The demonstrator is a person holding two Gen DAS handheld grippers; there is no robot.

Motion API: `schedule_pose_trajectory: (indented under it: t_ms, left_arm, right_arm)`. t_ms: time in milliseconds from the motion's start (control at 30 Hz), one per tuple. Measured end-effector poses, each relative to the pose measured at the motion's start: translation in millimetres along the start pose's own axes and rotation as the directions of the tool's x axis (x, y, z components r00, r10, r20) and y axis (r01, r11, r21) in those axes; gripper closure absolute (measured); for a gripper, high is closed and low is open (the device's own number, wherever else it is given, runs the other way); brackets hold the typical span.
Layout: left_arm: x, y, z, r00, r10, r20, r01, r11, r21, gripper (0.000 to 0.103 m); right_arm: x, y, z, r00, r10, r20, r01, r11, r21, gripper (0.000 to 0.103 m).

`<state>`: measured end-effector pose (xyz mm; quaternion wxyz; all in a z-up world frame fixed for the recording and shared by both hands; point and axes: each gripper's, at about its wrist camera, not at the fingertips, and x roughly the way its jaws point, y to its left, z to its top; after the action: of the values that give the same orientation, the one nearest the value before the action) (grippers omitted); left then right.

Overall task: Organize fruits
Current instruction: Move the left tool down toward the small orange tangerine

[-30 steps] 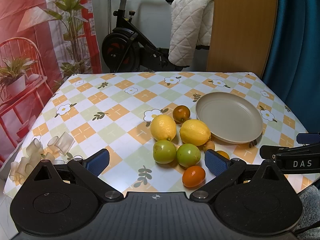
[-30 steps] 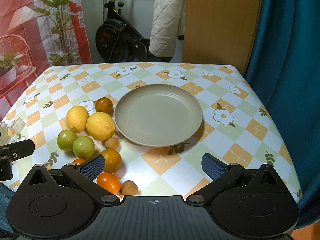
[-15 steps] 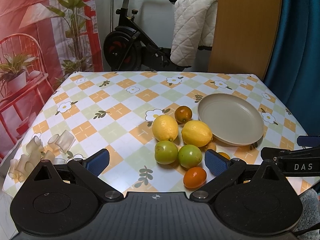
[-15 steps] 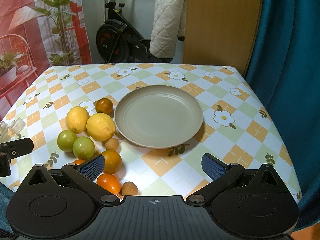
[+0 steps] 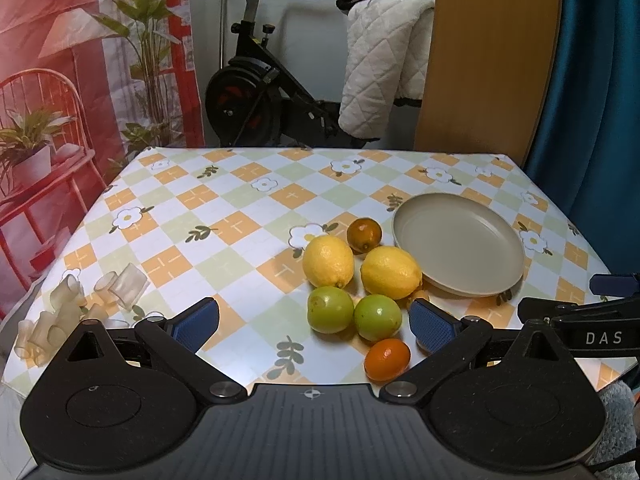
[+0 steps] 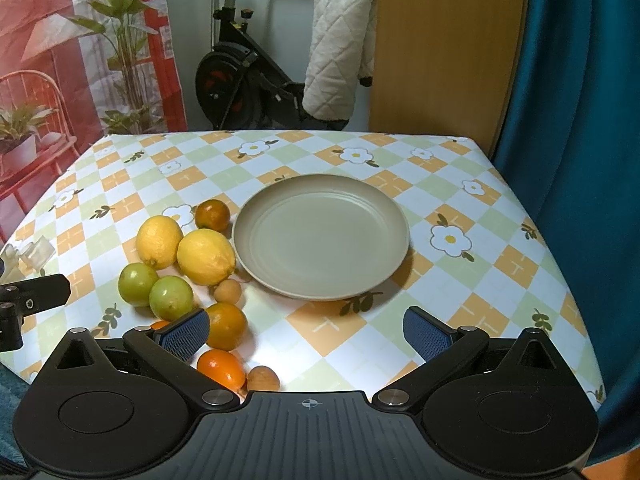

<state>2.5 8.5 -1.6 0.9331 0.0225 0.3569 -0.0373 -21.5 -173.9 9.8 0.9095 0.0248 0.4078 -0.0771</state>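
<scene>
A beige plate (image 6: 320, 236) (image 5: 460, 248) lies bare on the checked tablecloth. Left of it sits a cluster of fruit: two lemons (image 6: 206, 256) (image 5: 328, 261), two green fruits (image 6: 171, 297) (image 5: 331, 309), a dark orange (image 6: 212, 214) (image 5: 363, 234), further orange fruits (image 6: 226, 325) (image 5: 387, 359) and two small tan ones (image 6: 227, 291). My left gripper (image 5: 316, 322) hangs open above the near table edge, the green fruits showing between its fingers. My right gripper (image 6: 308, 330) is open too, in front of the plate, holding nothing.
Several translucent plastic pieces (image 5: 72, 316) lie at the table's near left corner. Behind the table stand an exercise bike (image 5: 260, 92) with a white quilt (image 5: 380, 64), a wooden panel (image 6: 448, 52) and a teal curtain (image 6: 580, 120).
The left gripper has drifted slightly back and up, so the fruit sits a little lower in its view. The right gripper has hardly moved. Both stay open.
</scene>
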Motion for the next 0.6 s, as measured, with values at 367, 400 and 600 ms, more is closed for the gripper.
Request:
schedule_pose_trajectory:
  t_ms: [367, 400, 600]
  left_arm:
    - [5.6, 28.4, 11.0, 0.995, 0.030, 0.097, -0.023, 0.997, -0.073, 0.010]
    - [6.5, 30.1, 12.0, 0.994, 0.032, 0.102, -0.023, 0.996, -0.083, 0.010]
    - [14.0, 30.9, 14.0, 0.989, 0.027, 0.146, -0.020, 0.999, -0.046, 0.010]
  right_arm:
    - [-6.1, 0.7, 5.7, 0.990, 0.029, 0.136, -0.018, 0.997, -0.080, 0.001]
    - [-6.4, 0.9, 6.9, 0.988, 0.035, 0.152, -0.022, 0.996, -0.090, 0.001]
    - [0.3, 4.0, 11.5, 0.974, 0.116, 0.193, -0.093, 0.987, -0.128, 0.001]
